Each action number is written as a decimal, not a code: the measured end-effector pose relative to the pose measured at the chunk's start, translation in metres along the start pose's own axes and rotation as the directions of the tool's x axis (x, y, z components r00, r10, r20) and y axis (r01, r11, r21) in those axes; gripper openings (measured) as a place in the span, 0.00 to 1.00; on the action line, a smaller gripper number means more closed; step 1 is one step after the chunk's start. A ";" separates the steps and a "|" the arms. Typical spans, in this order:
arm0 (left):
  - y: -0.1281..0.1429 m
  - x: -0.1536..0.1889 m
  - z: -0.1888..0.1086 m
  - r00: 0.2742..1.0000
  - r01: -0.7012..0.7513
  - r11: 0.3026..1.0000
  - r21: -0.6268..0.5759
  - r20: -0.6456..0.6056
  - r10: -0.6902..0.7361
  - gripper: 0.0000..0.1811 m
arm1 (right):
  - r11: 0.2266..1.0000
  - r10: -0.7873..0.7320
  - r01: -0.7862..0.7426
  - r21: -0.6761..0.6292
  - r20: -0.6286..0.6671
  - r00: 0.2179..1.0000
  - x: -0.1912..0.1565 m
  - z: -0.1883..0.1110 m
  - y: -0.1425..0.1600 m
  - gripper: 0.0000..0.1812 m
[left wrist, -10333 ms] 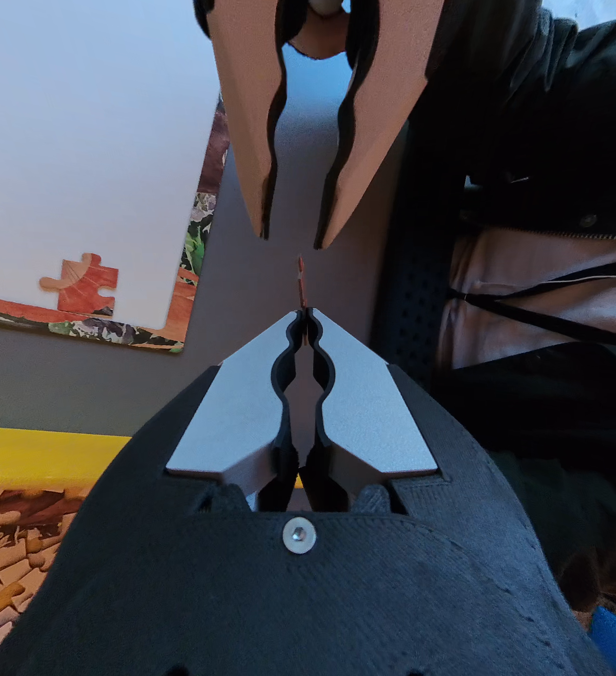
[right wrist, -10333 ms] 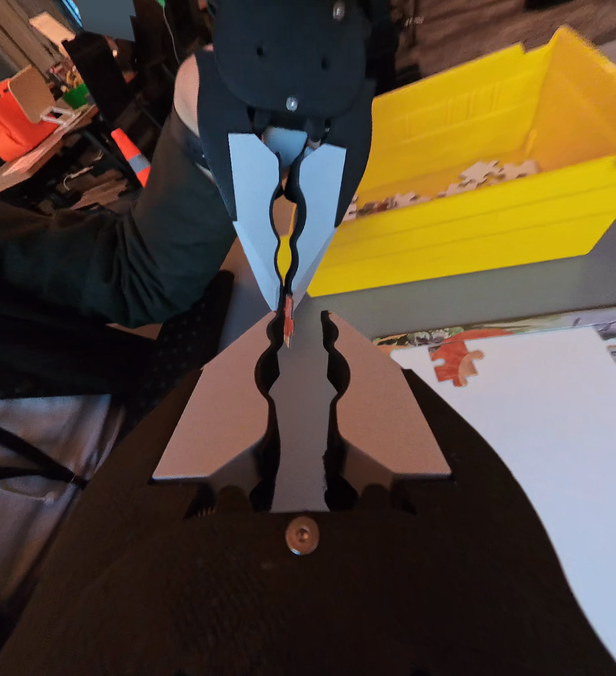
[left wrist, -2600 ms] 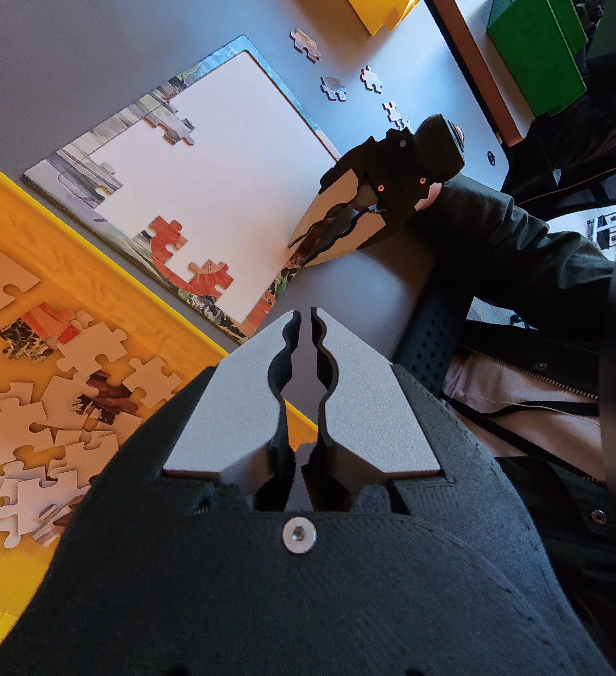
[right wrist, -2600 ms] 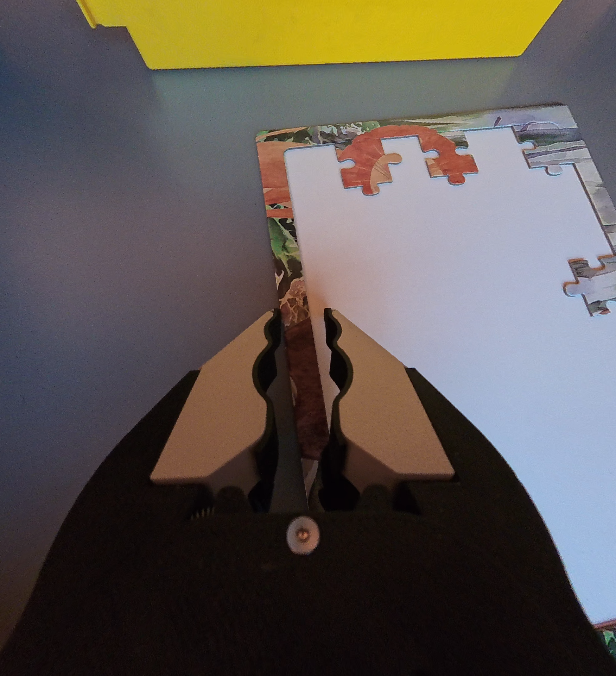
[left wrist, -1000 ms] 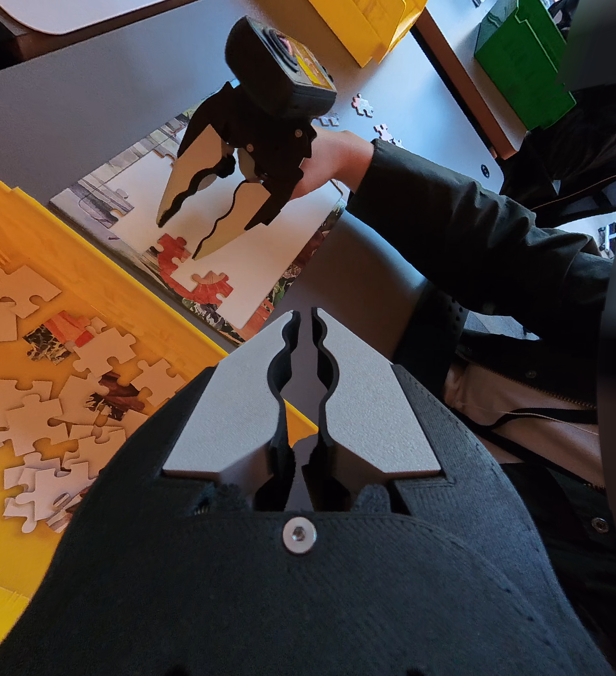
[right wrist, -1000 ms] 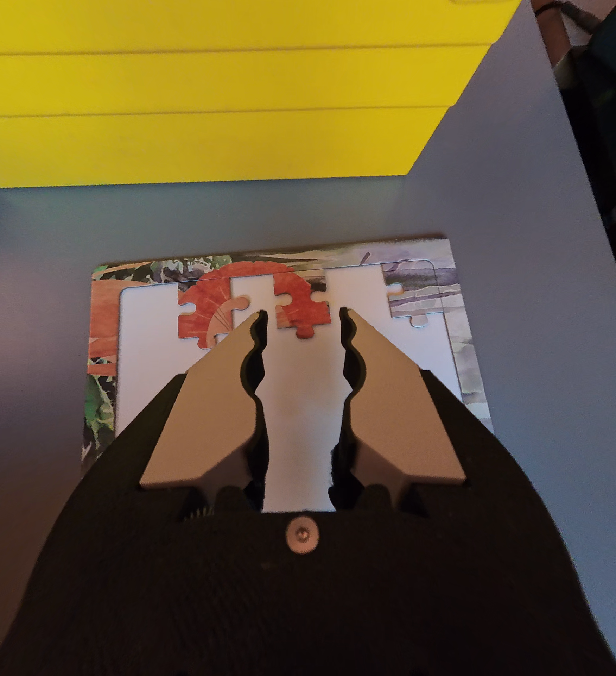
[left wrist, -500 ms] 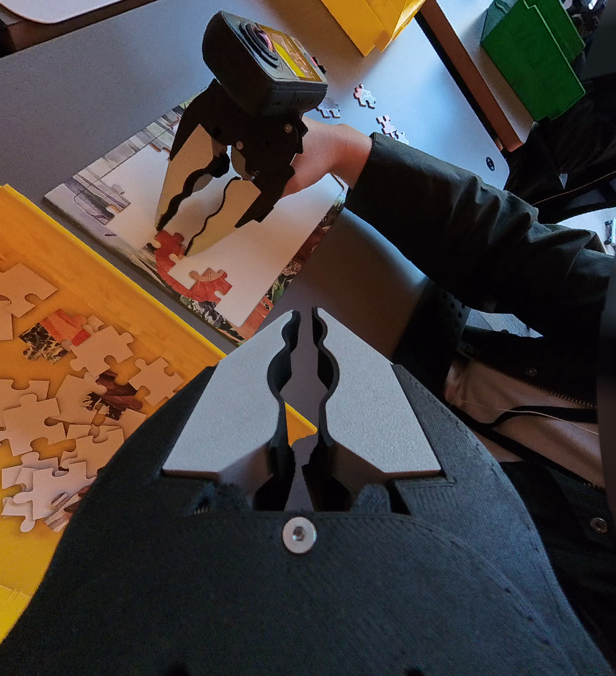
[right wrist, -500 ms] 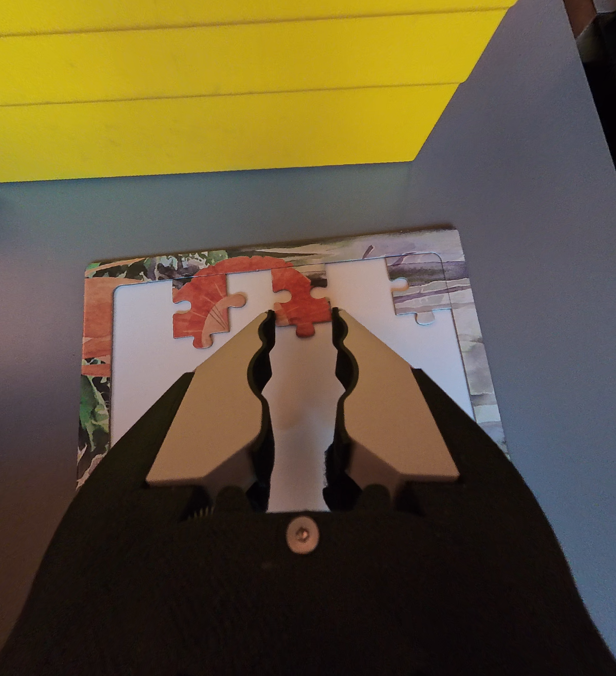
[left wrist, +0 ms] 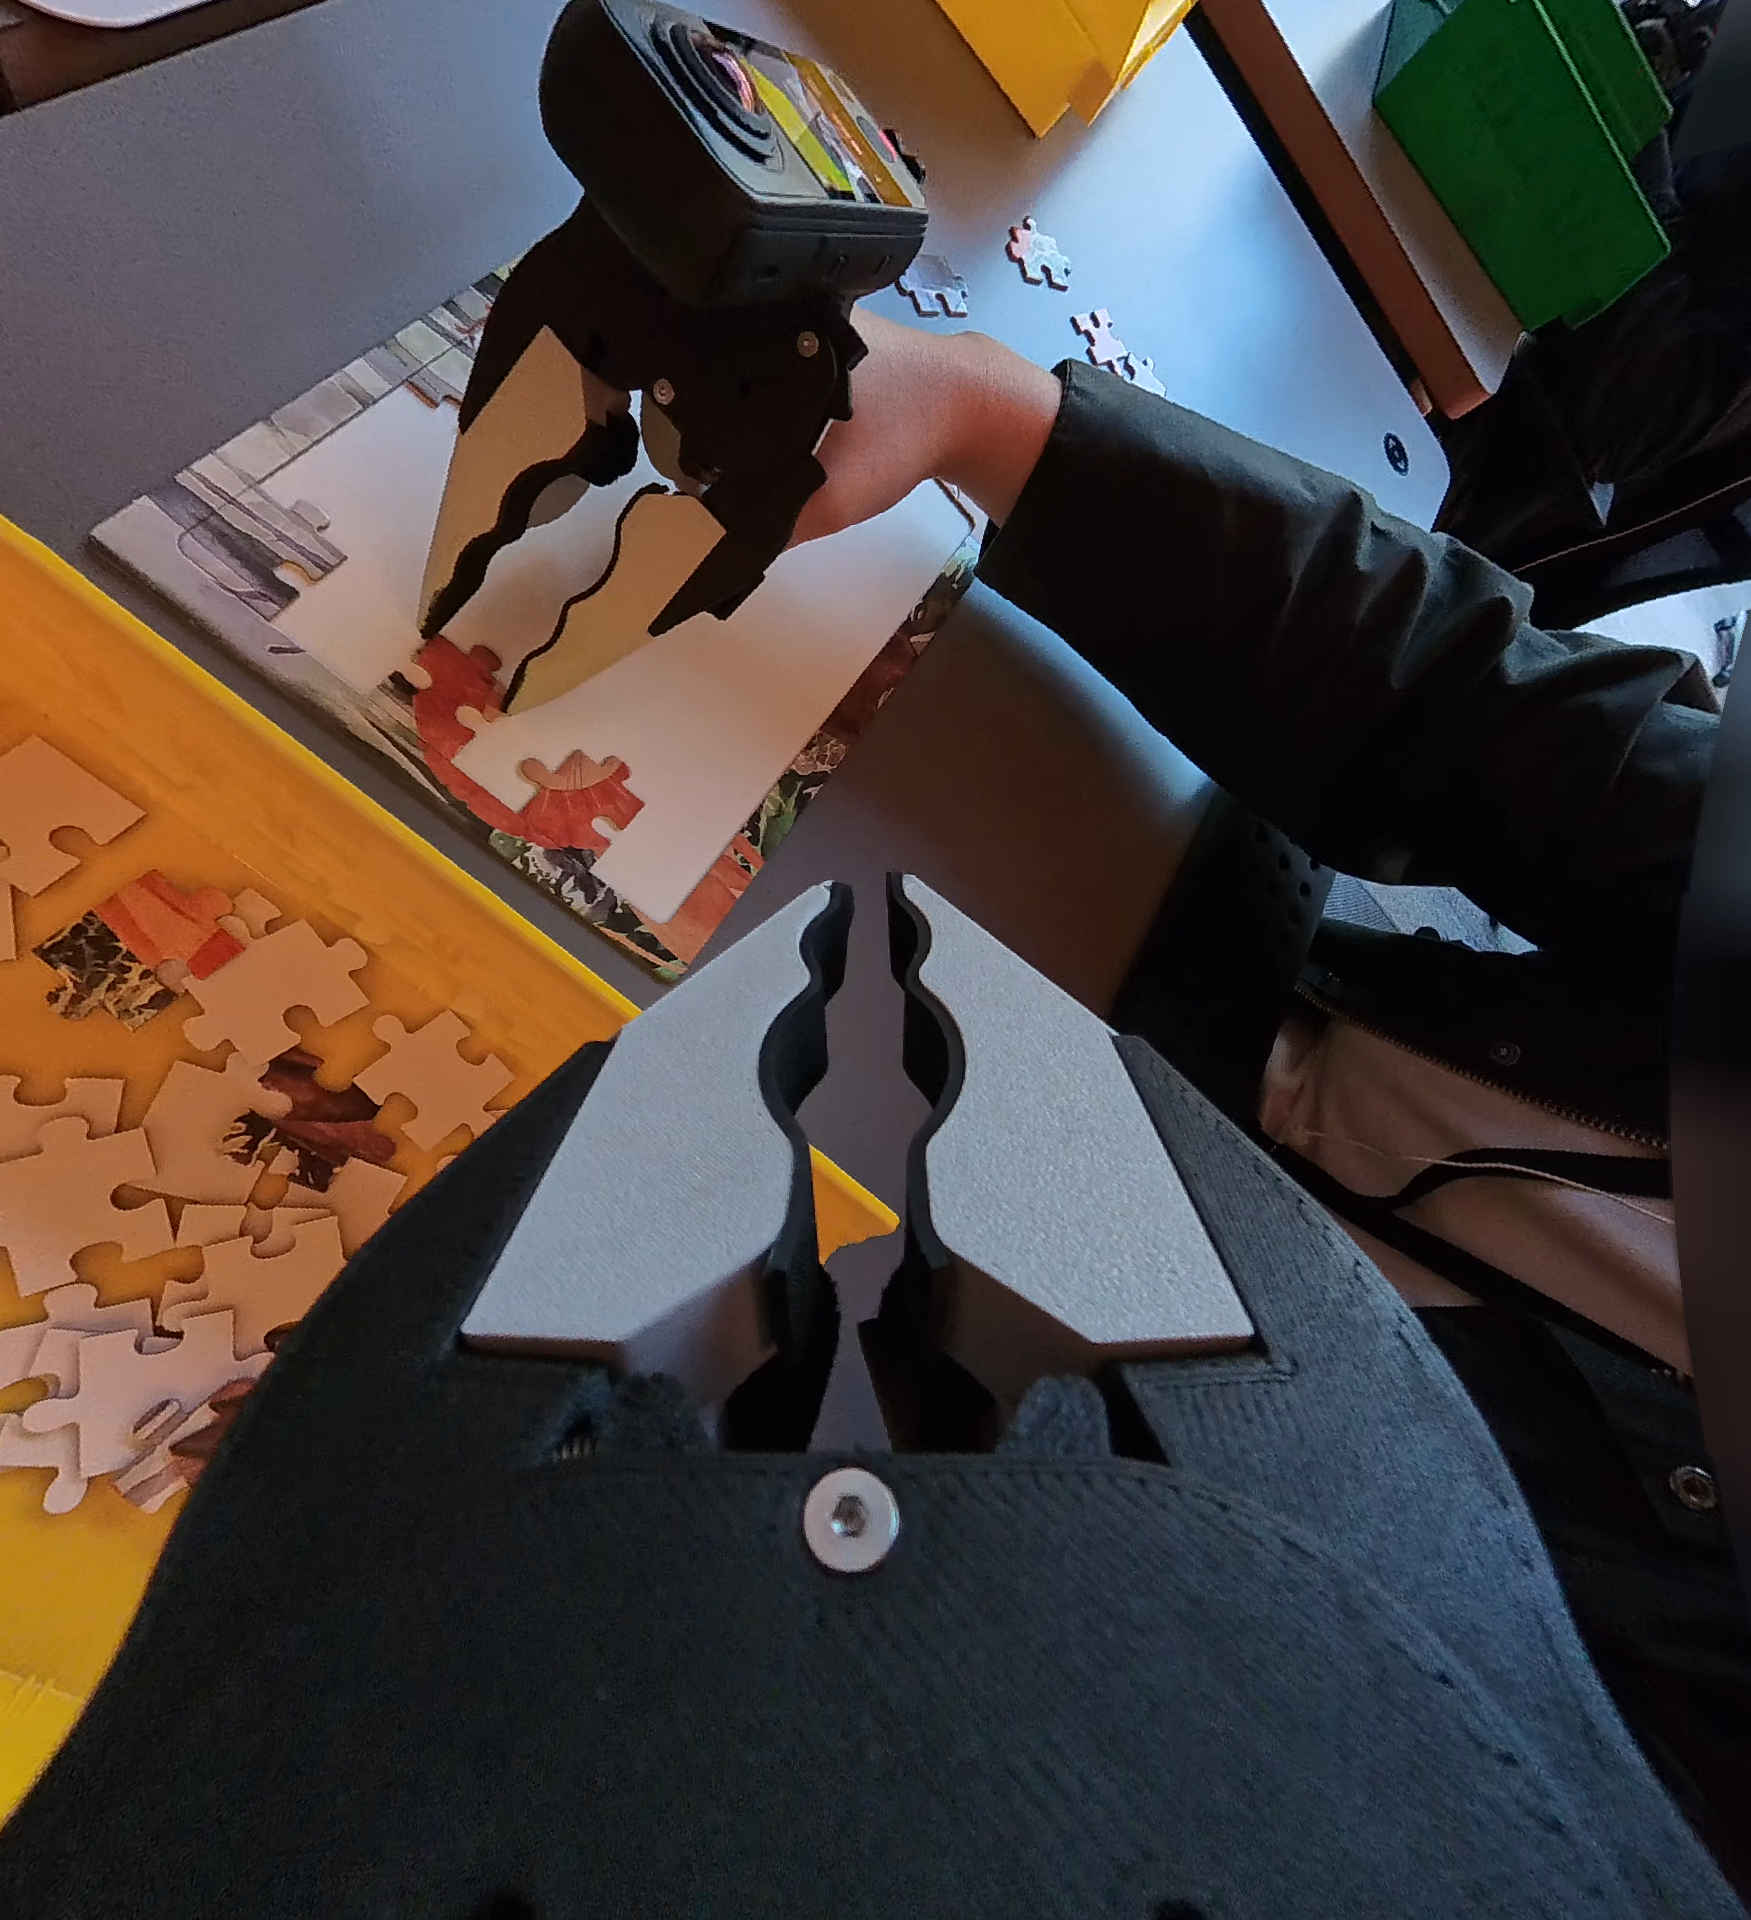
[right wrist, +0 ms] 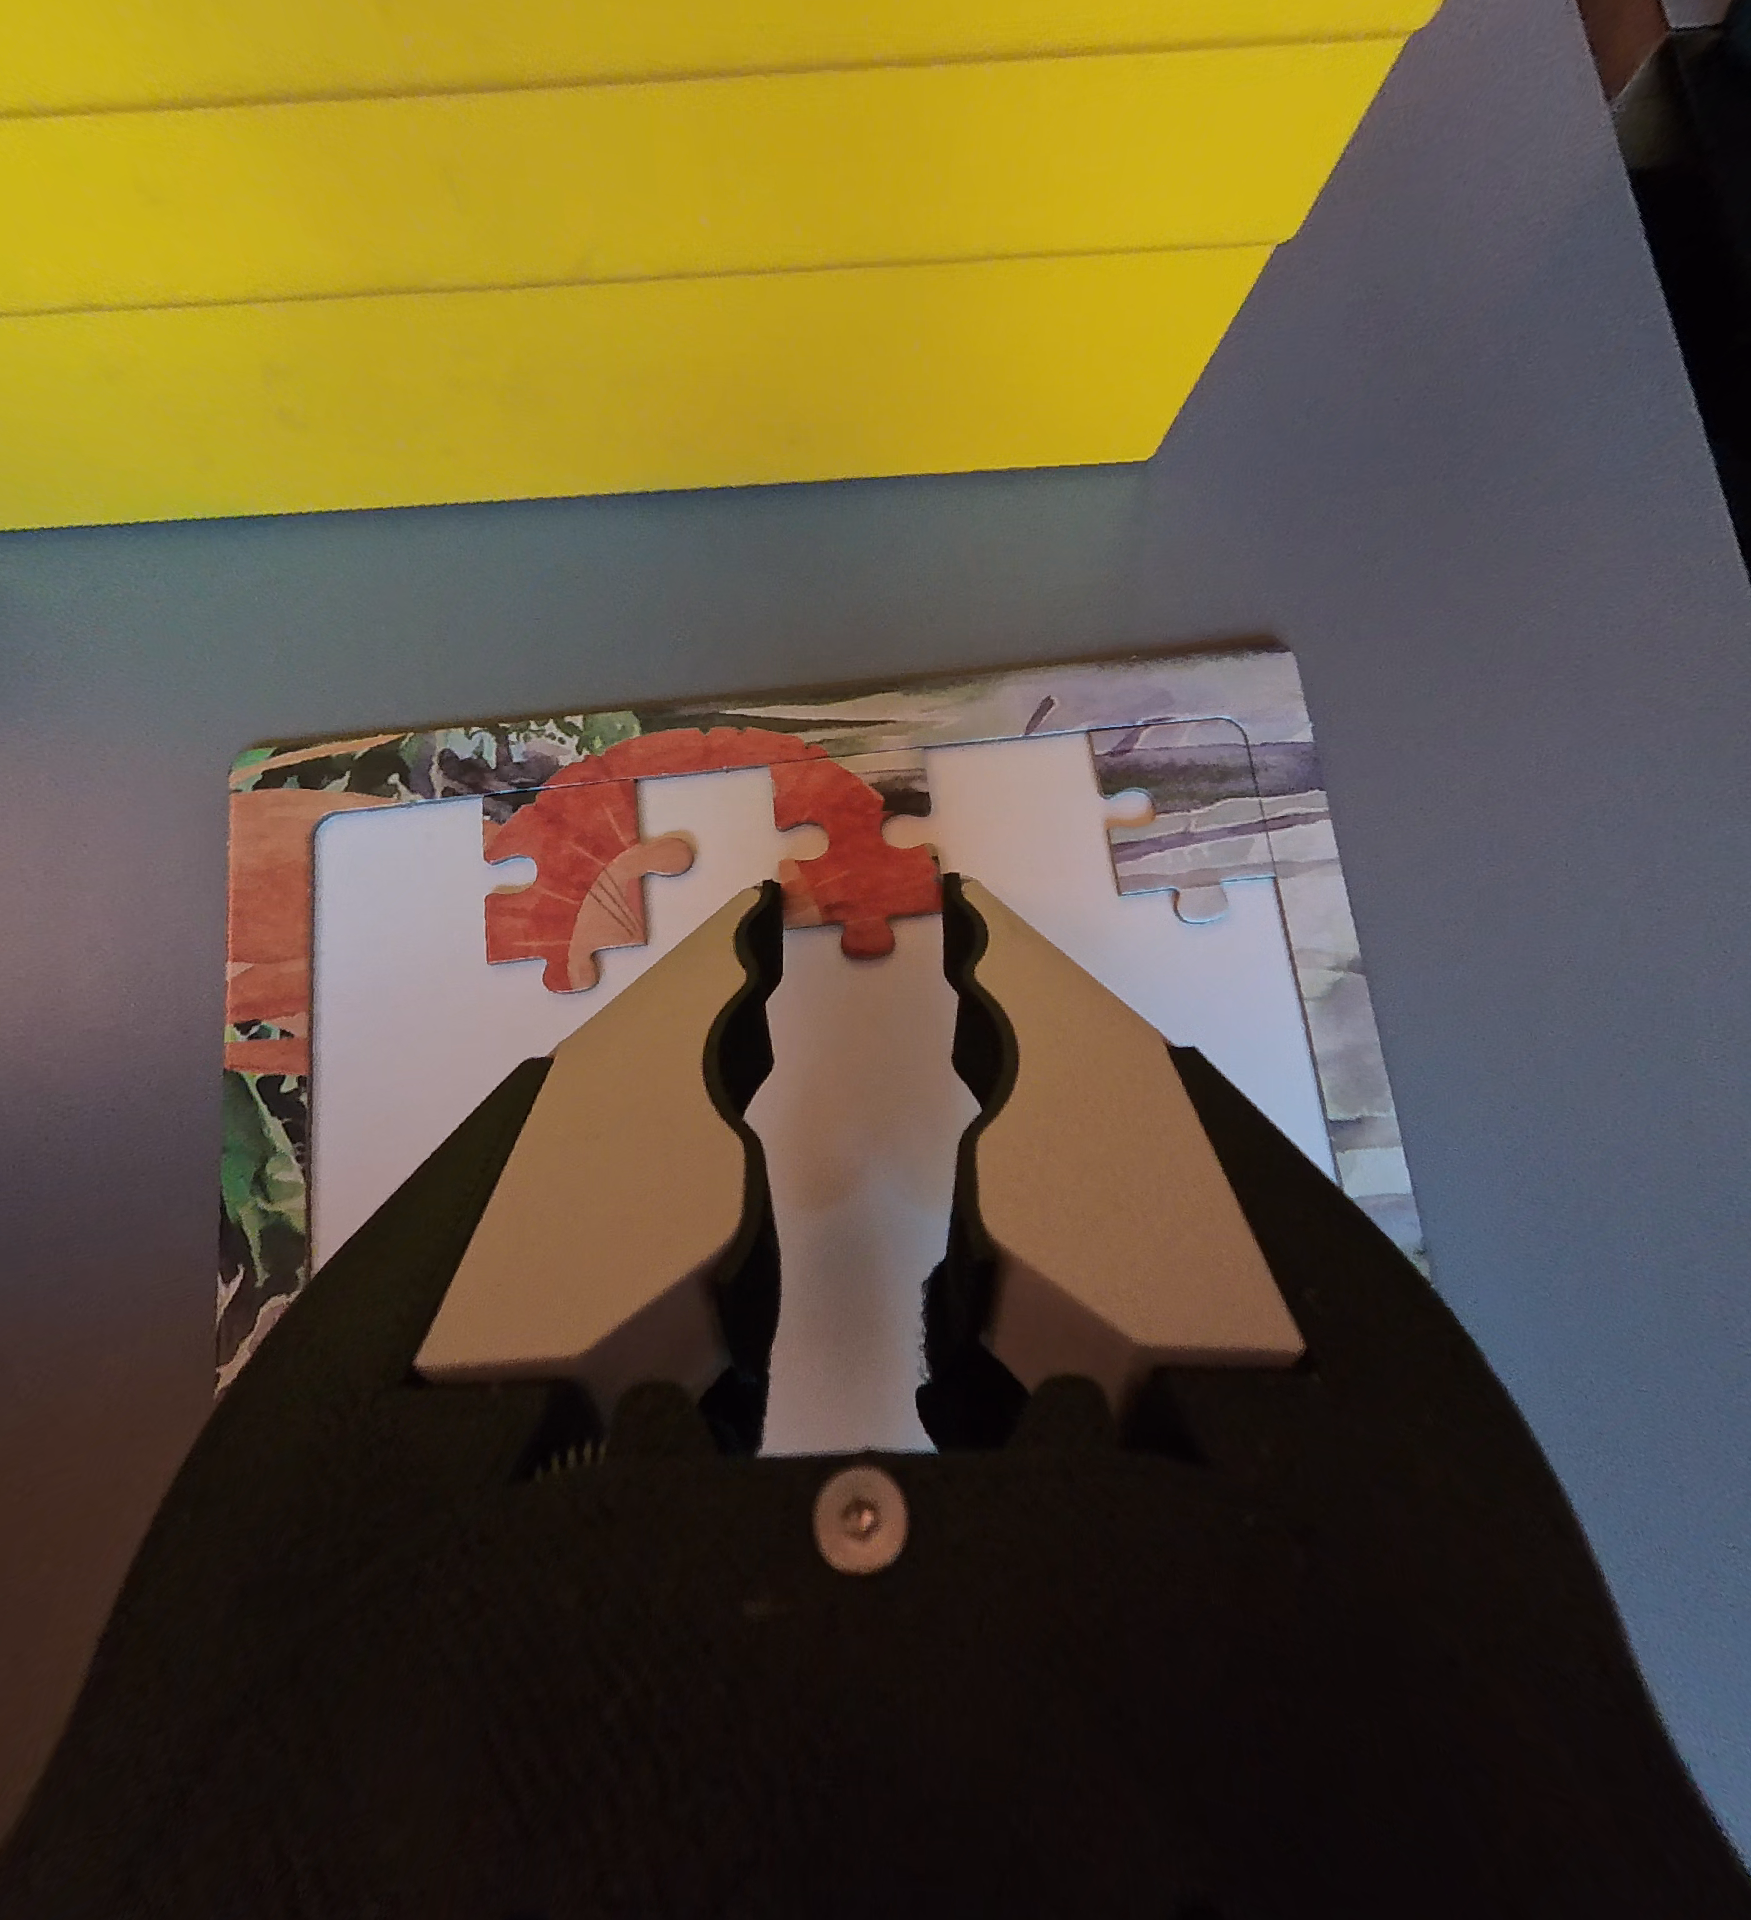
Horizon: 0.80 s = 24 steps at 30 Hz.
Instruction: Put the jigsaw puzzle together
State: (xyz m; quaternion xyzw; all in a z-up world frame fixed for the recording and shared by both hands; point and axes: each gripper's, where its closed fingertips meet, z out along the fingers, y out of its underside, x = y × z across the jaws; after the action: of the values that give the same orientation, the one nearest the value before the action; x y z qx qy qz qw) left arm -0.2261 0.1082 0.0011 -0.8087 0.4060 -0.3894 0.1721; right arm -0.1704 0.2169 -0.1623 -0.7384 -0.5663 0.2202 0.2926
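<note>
The puzzle frame (right wrist: 268,935) lies on the grey table, its white inside mostly bare. A red piece (right wrist: 855,862) lies flat against the frame's far edge. My right gripper (right wrist: 860,888) is open and its two tips stand at the left and right sides of this piece; it also shows in the left wrist view (left wrist: 466,665). A second red piece (right wrist: 580,894) sits to its left, and a pale corner piece (right wrist: 1183,821) to the right. My left gripper (left wrist: 869,904) hangs above the table's near edge, empty, jaws a narrow gap apart.
A yellow bin (left wrist: 497,925) holding several loose pieces (left wrist: 71,1174) stands just beyond the frame, and its wall (right wrist: 538,260) fills the right wrist view's top. Loose pieces (left wrist: 1037,249) lie on the table farther off. A green box (left wrist: 1515,156) and a person's dark sleeve (left wrist: 1318,644) are at right. Left tips to right tips: about 20 centimeters.
My right gripper has come down onto the frame and its jaws have narrowed around the red piece. The left gripper has stayed where it was.
</note>
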 end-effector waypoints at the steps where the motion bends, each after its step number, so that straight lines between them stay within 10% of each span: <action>1: 0.000 0.000 0.000 1.000 0.000 1.000 0.000 0.000 0.000 0.03 | 1.000 0.000 0.000 0.000 -0.003 1.000 0.001 0.000 0.000 0.17; 24: 0.001 -0.002 0.002 1.000 0.013 1.000 -0.008 -0.001 -0.013 0.03 | 0.999 0.024 -0.024 0.047 0.003 1.000 0.005 -0.005 -0.005 0.20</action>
State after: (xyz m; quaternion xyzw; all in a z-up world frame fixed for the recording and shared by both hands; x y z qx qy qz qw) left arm -0.2261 0.1095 -0.0018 -0.8118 0.4024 -0.3892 0.1663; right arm -0.1694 0.2218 -0.1551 -0.7379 -0.5523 0.2377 0.3066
